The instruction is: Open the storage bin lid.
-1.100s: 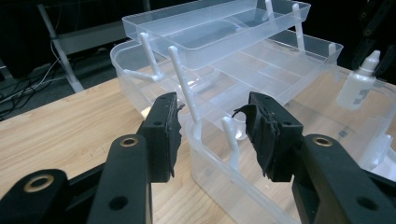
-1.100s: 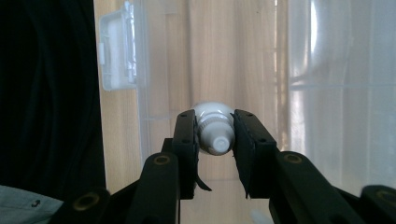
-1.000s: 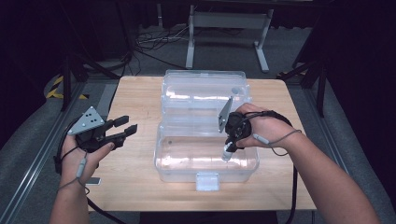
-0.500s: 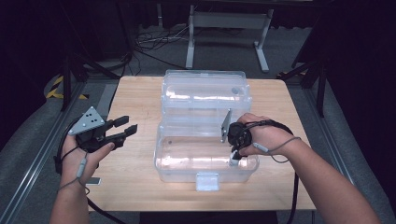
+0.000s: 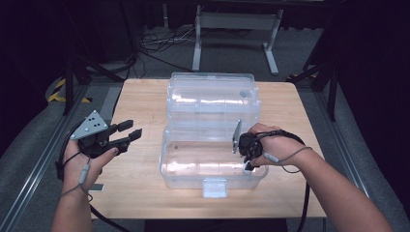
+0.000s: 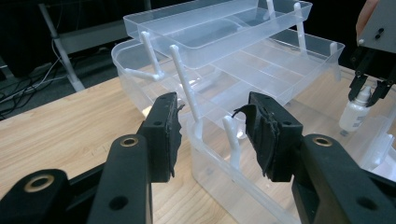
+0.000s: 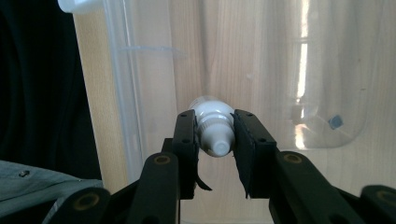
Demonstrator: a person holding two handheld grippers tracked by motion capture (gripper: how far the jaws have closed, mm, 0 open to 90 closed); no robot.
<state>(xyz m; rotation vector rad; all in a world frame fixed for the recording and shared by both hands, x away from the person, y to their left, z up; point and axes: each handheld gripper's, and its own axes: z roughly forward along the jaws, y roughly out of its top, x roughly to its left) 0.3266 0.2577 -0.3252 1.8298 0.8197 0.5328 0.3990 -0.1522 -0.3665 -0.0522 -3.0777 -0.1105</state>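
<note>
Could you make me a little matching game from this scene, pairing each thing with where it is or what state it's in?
Things:
1. small white bottle
2. left claw
3. clear plastic box
4. right claw

States:
a. open, holding nothing
b. trays fanned open on the table
c. pinched between two jaws
d. lowered into the box's bottom section

Pairs: 1-c, 2-a, 3-b, 4-d

Lab — wooden table, floor cables
</note>
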